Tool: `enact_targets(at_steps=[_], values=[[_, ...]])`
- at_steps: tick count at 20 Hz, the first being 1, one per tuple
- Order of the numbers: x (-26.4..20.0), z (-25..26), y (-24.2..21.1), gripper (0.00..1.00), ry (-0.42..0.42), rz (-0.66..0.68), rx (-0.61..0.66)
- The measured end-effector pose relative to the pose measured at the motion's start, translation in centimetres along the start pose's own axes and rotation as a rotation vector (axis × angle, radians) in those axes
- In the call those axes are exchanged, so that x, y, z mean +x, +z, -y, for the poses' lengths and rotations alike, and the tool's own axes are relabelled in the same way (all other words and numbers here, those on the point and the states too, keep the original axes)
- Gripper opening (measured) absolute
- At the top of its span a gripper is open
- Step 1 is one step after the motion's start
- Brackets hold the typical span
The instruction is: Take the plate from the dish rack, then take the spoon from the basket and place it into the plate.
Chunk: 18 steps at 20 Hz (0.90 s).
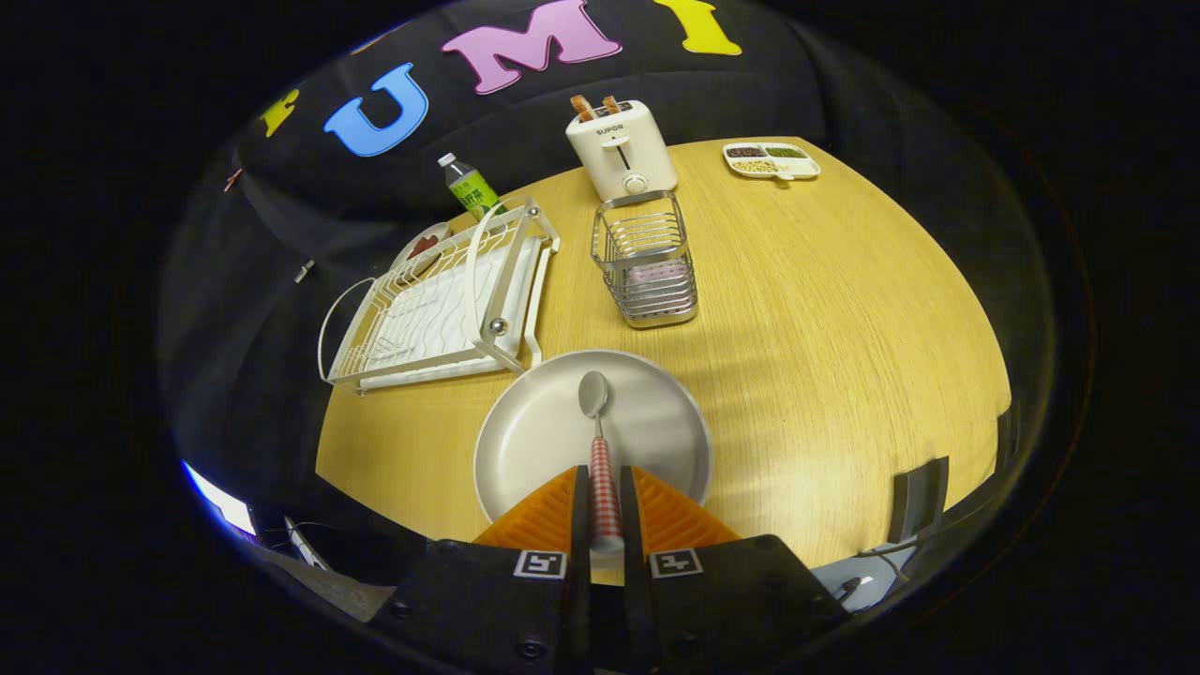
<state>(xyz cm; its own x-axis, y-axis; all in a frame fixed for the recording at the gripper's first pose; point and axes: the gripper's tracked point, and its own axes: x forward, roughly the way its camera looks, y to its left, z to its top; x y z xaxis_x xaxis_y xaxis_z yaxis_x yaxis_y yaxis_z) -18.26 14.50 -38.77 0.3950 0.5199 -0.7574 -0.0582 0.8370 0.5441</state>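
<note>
A white round plate (553,431) lies flat on the wooden table just ahead of my fingers. My gripper (605,483) is shut on the spoon (600,441), both fingers pressing the red-and-white checked handle. The metal bowl of the spoon points forward and hangs over the middle of the plate. Whether the bowl touches the plate I cannot tell. The white wire dish rack (441,305) stands beyond the plate to the left. The wire basket (647,262) stands beyond the plate, straight ahead.
A cream toaster (621,150) with toast stands behind the basket. A green bottle (472,187) is behind the rack. A divided snack dish (771,161) sits at the far right of the table (844,309). The table's edge curves close on both sides.
</note>
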Motion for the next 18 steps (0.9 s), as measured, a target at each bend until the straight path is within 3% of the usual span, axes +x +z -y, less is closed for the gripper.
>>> enact_targets(at_steps=[5, 6, 7, 8, 11, 12, 18], values=[[0.3, 0.8, -0.3, 0.28, -0.036, -0.003, 0.017], [0.3, 0.9, -0.1, 0.43, -0.041, -0.001, 0.019], [0.3, 0.9, -0.1, 0.51, -0.044, 0.0, 0.019], [0.2, 0.8, 0.1, 0.67, -0.042, 0.001, 0.019], [-0.1, 0.3, 0.7, 0.85, -0.033, 0.019, 0.012], [-0.4, 0.3, 1.0, 0.96, -0.033, 0.028, 0.005], [-2.1, -0.8, 4.9, 0.99, -0.036, 0.15, -0.063]])
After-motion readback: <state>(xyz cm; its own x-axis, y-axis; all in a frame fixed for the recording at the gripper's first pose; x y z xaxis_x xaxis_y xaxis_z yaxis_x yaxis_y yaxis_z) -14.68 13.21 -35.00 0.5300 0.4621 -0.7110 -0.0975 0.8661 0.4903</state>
